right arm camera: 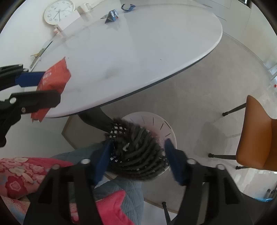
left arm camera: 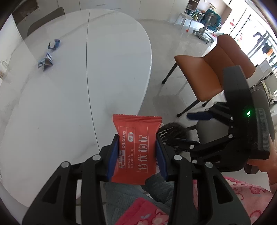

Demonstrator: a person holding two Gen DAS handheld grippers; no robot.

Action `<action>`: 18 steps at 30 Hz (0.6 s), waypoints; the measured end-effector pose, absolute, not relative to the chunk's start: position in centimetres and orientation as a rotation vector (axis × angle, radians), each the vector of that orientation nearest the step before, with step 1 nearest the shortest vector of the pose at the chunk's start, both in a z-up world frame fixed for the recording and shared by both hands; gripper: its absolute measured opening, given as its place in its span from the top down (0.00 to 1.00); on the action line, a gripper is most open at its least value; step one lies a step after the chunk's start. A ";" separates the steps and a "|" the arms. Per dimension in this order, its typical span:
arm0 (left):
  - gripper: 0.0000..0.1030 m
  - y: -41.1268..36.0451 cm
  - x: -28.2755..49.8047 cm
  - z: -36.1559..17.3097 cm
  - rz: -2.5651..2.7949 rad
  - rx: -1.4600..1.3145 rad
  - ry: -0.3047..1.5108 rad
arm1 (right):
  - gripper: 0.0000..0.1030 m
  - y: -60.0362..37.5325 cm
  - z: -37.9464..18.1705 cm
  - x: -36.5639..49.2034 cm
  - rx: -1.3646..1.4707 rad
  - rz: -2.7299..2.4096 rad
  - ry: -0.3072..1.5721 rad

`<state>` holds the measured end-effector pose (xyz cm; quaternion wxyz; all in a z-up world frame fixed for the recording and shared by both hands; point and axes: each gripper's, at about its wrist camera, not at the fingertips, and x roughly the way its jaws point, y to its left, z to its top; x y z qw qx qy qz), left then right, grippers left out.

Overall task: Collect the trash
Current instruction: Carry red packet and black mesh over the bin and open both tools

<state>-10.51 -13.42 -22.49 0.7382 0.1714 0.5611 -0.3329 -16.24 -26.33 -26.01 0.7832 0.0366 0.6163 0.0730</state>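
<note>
A red snack packet (left arm camera: 136, 150) with white print is clamped upright between the blue pads of my left gripper (left arm camera: 137, 138), just off the near rim of the white oval table (left arm camera: 69, 103). The right wrist view shows that same packet (right arm camera: 55, 76) at the left, over the table edge. My right gripper (right arm camera: 138, 143) is open, its jaws spread wide above a black lattice trash basket (right arm camera: 136, 155) on the floor, and nothing is between the pads. Two blue wrappers (left arm camera: 45, 60) (left arm camera: 54, 45) lie on the far side of the table.
An orange chair (left arm camera: 207, 76) stands to the right on the tiled floor. A white round thing with slits (right arm camera: 155, 124) sits behind the basket. A wall clock (right arm camera: 58, 11) lies at the table's far left. A person's lap in pink floral cloth (right arm camera: 20, 174) fills the near edge.
</note>
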 end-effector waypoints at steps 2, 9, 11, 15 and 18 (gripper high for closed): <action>0.62 -13.5 -10.8 -22.9 -0.740 0.387 1.245 | 0.20 -26.8 -25.6 -16.4 0.093 0.132 1.322; 0.62 -14.5 -11.8 -24.2 -0.795 0.429 1.277 | 0.13 -30.4 -24.0 -17.4 0.172 0.022 1.279; 0.62 -15.0 -12.3 -24.5 -0.816 0.445 1.285 | 0.13 -31.2 -23.5 -17.6 0.177 -0.008 1.269; 0.52 -16.2 -13.2 -25.3 -0.866 0.510 1.302 | 0.12 -32.6 -22.8 -17.9 0.199 -0.048 1.249; 0.22 -17.1 -13.7 -26.0 -0.855 0.558 1.306 | 0.12 -33.1 -22.5 -18.1 0.201 -0.070 1.243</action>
